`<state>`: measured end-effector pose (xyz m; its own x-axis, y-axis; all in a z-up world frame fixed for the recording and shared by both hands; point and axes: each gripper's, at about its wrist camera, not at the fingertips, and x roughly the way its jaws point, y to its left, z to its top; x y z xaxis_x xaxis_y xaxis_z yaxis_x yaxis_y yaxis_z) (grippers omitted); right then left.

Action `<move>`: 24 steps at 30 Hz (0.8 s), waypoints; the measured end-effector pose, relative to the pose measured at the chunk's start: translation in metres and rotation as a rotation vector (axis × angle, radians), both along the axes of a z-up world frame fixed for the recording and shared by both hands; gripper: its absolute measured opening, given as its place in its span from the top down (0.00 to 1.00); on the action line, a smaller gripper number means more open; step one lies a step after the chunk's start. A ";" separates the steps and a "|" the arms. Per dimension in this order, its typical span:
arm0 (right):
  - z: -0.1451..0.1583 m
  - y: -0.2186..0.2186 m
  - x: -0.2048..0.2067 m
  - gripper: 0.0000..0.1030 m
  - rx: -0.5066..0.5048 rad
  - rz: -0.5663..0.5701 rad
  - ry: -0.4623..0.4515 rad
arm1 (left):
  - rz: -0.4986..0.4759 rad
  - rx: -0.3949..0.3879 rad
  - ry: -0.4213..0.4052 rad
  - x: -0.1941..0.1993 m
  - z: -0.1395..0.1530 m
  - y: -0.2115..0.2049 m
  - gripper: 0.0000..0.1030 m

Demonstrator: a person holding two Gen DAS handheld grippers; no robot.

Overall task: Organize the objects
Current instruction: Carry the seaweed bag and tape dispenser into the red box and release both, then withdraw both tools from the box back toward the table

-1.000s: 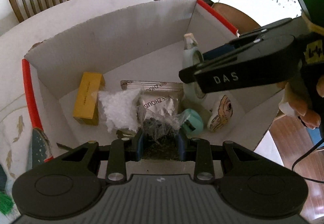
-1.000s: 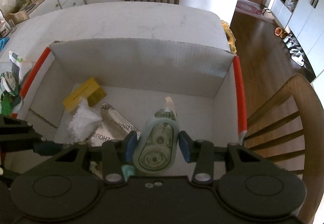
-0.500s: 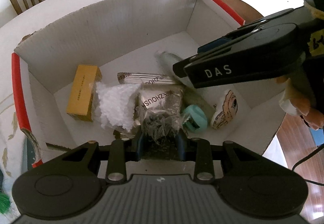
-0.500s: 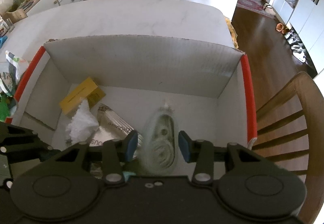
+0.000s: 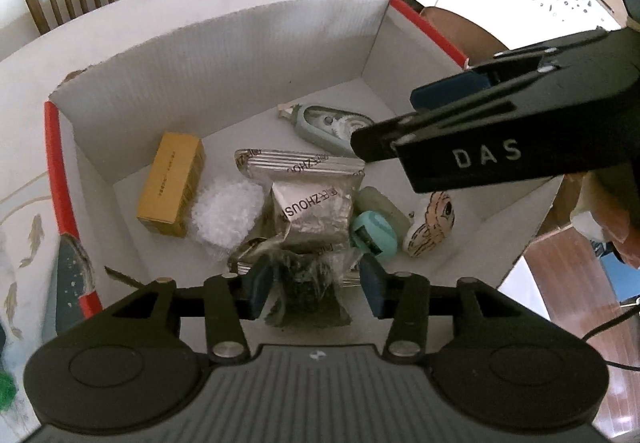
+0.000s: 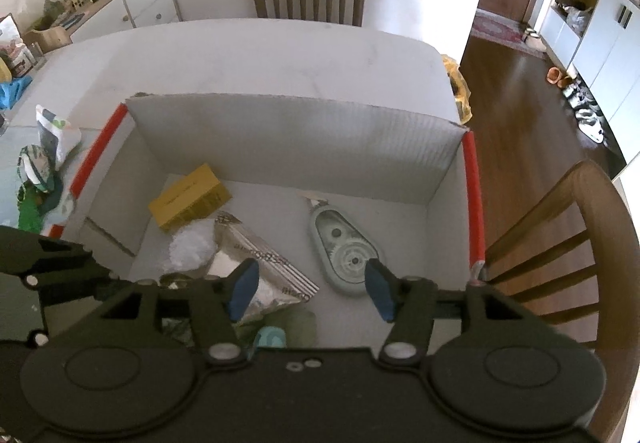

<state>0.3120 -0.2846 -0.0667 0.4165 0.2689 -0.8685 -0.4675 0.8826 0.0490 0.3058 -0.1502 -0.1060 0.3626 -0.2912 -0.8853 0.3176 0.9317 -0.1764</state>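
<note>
While both tongs hang spread wide, the tape dispenser [image 6: 345, 251] lies free near the box's [image 6: 474, 203] right wall.

A second ago my right gripper [image 6: 312, 293] had its blue pads clamped on the pale green, teardrop-shaped correction tape dispenser [image 6: 345, 253], holding it upright over the white cardboard box [image 6: 296, 147]. Half a second ago the dispenser was a blur dropping between the pads. Now it lies flat on the box floor near the right wall, nozzle toward the far wall, and my right jaws stand wide apart above it with nothing between them. My left gripper [image 5: 316, 285] has let go too: its pads have spread and sit clear of the clear plastic bag of dark dried leaves [image 5: 310, 293] they were pinching.
</note>
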 end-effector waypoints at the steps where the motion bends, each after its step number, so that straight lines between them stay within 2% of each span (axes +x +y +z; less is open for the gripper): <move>1: 0.002 0.000 -0.002 0.44 0.003 0.000 -0.003 | 0.001 -0.007 -0.005 -0.002 0.002 0.001 0.53; 5: 0.014 -0.003 -0.010 0.41 0.019 0.004 -0.020 | 0.003 -0.024 -0.032 -0.010 0.012 0.005 0.47; 13: 0.040 0.000 -0.032 0.39 0.045 0.010 -0.073 | 0.021 -0.068 -0.075 -0.030 0.036 0.021 0.45; 14: 0.043 0.001 -0.035 0.38 0.049 0.013 -0.080 | 0.026 -0.074 -0.082 -0.032 0.039 0.023 0.41; 15: 0.046 0.002 -0.038 0.37 0.052 0.014 -0.087 | 0.031 -0.080 -0.088 -0.034 0.042 0.027 0.38; 22: 0.061 0.008 -0.056 0.29 0.082 0.006 -0.113 | 0.063 -0.113 -0.128 -0.044 0.058 0.051 0.37; 24: 0.065 0.012 -0.061 0.25 0.083 0.009 -0.126 | 0.073 -0.114 -0.143 -0.047 0.063 0.059 0.33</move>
